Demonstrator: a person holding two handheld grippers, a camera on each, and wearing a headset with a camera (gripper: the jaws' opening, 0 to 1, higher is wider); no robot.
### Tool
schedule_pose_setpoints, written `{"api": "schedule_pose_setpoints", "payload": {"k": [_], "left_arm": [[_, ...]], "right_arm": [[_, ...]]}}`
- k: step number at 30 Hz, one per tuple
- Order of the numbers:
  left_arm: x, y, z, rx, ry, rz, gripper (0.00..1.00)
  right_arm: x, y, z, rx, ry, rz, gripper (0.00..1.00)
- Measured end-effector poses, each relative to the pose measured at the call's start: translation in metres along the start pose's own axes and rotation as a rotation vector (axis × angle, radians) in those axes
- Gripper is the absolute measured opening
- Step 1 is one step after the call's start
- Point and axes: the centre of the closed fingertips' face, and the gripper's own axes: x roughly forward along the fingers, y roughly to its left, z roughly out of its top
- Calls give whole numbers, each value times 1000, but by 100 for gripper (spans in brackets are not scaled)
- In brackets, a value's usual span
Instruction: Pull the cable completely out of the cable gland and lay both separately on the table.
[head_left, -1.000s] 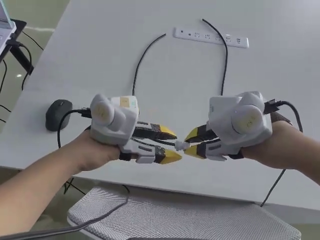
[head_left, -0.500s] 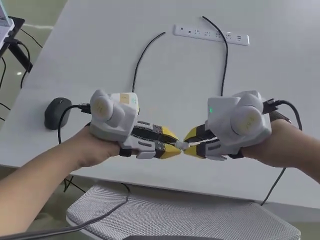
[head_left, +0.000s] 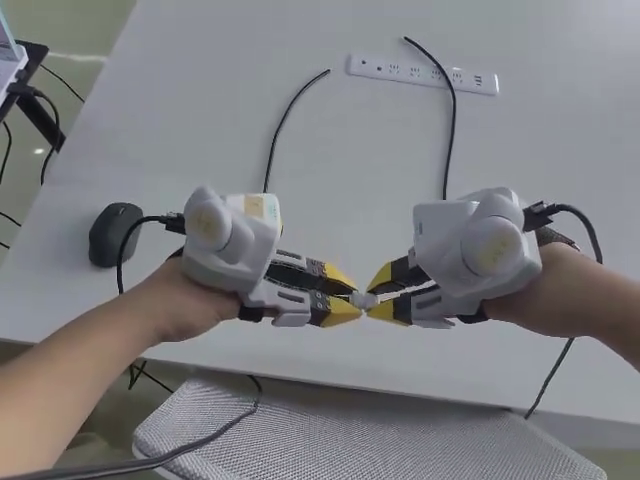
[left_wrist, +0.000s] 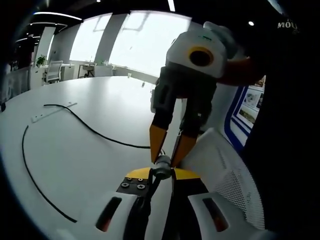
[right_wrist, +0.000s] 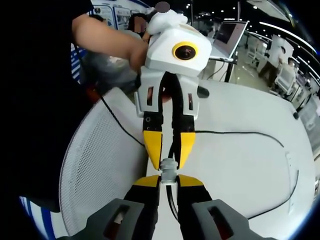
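Note:
A small white cable gland (head_left: 362, 298) hangs above the table's near edge, pinched between two grippers that meet tip to tip. My left gripper (head_left: 348, 300) closes on it from the left and my right gripper (head_left: 380, 302) from the right. In the left gripper view the gland (left_wrist: 161, 168) sits at my own yellow tips, with the right gripper's fingers (left_wrist: 156, 140) coming down onto it. In the right gripper view the gland (right_wrist: 169, 170) is clamped at my tips, and the black cable (right_wrist: 172, 140) runs on between the left gripper's jaws. Both cable ends (head_left: 282, 125) trail over the table.
A white power strip (head_left: 422, 74) lies at the far side of the white table (head_left: 180, 120). A black mouse (head_left: 112, 232) rests near the left edge. A grey mesh chair (head_left: 350, 430) stands just below the near edge. The gripper's own black lead (head_left: 590, 232) hangs at the right.
The left gripper's tips have closed in tight against the gland and the right gripper's tips. Both grippers stay in about the same place.

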Motion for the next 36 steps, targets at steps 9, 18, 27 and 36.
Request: {"api": "schedule_pose_setpoints", "payload": {"k": [9,18,27,36], "left_arm": [[1,0,-5,72,40,11,15],[0,-2,-6,138,56,2,15],[1,-8,-5,188,77,-12,15],[2,-9,-6,216,95,-20,16]], "right_arm": [[1,0,1,122,-12,73,17],[1,-1,1,212,-29,178,14],[0,8,-3,318,-13,333,14],[4,13,1,389,-17,432,14]]}}
